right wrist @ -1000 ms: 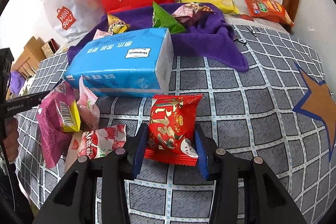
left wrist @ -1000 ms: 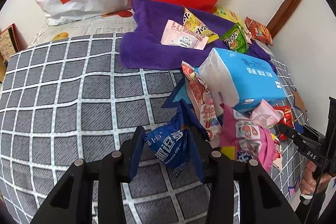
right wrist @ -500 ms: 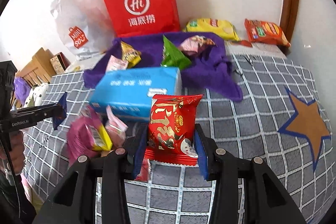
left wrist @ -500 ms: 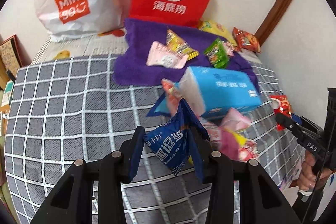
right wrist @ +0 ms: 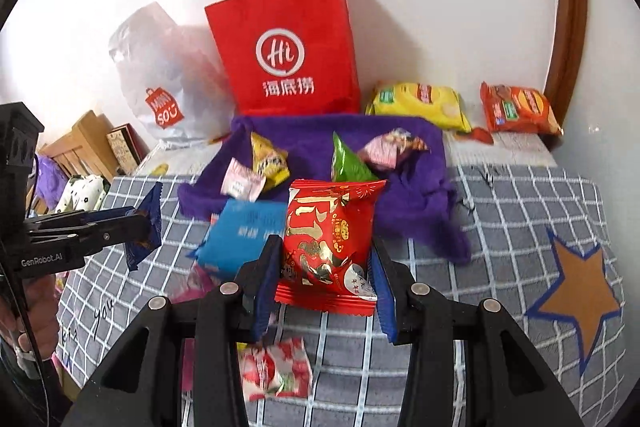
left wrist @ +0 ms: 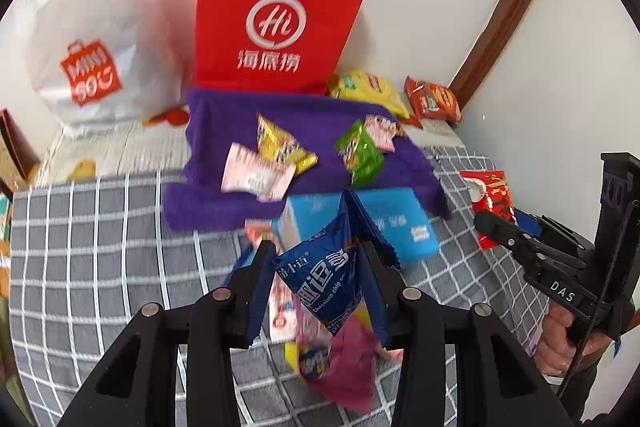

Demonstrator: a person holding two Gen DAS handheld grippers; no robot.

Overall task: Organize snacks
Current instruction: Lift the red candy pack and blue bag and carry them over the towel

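1. Left wrist view: my left gripper pinched the blue chocolate-chip cookie packet between its blue pads at lower centre, held clear above the grey checked bedspread; beneath it lay a magenta packet and behind it the light-blue tissue pack; further up the frame the purple towel carried a pink sachet, a yellow packet and a green packet; the red paper bag stood at upper centre against the wall, the white plastic bag at upper left; at the right edge my right gripper clamped the red snack packet.

2. Right wrist view: my right gripper gripped the red snack packet at centre, upright, off the bedspread; a red-and-white strawberry packet lay below it; at left my left gripper pinched the blue packet; a yellow chip bag and an orange bag lay at upper right by the wall; an orange star marked the bedspread at right.
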